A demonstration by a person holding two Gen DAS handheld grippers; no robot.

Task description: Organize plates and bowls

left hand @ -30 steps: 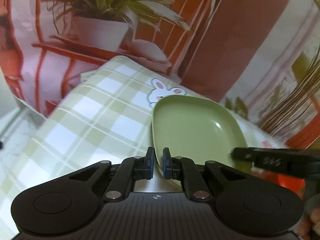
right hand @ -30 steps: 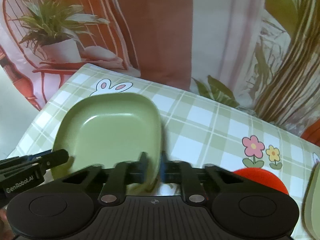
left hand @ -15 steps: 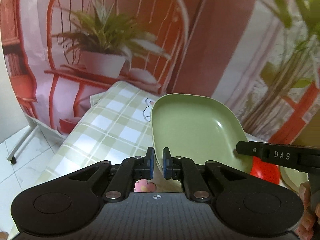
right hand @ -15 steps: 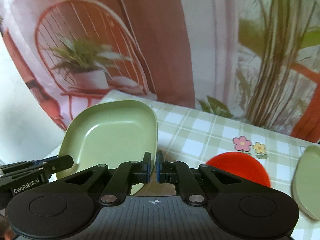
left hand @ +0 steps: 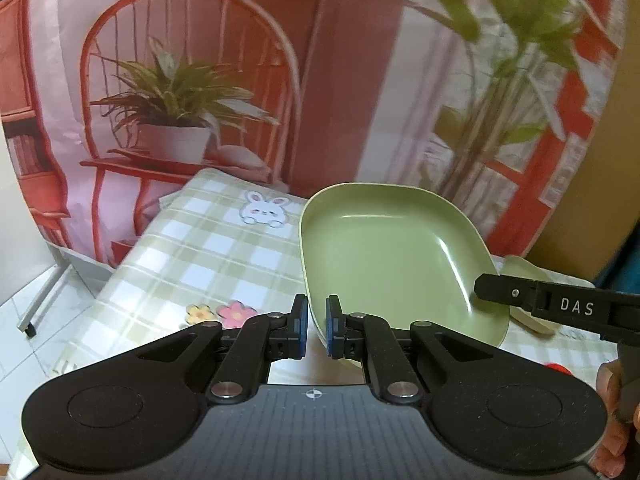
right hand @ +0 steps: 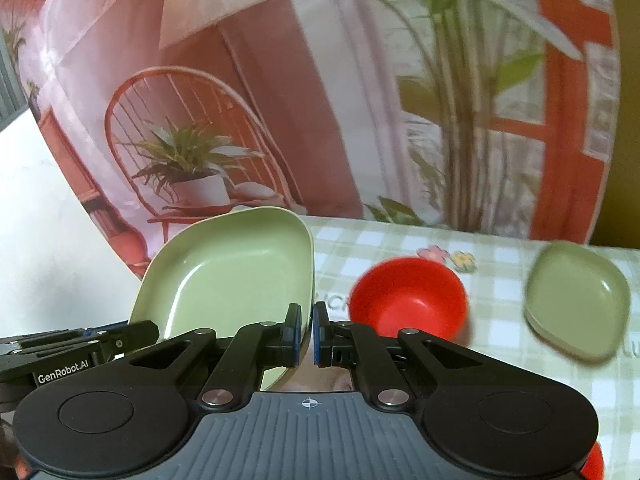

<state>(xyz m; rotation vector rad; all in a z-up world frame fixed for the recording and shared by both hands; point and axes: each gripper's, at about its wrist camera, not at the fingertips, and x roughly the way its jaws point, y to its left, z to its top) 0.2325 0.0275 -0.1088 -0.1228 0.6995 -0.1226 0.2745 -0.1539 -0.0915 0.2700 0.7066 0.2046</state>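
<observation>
The left tongs [left hand: 314, 327] are pinching the near left rim of a large green plate [left hand: 384, 256], their blue pads nearly together with only the plate's edge between them. The right tongs [right hand: 307, 334] are gripping the opposite rim of the same plate [right hand: 232, 276], equally narrowed onto the edge. Between them, the plate is hanging tilted above the bench [left hand: 192, 248], its hollow facing the cameras.

In the left wrist view, the plate is sitting at about 1 o'clock from the tongs, and the right tool's black finger is reaching in from 3 o'clock onto the plate's far rim. In the right wrist view, the plate is lying at 11 o'clock, with the left tool showing at 9 o'clock.

A red bowl [right hand: 408, 300] is resting on the checked green tablecloth [right hand: 500, 332] at 1 o'clock from the right tongs, just beside the lifted plate. A smaller green plate [right hand: 576, 300] is sitting at 2 o'clock, well apart from the bowl. A printed backdrop [right hand: 280, 100] with a red chair and potted plant is hanging behind the bench.
</observation>
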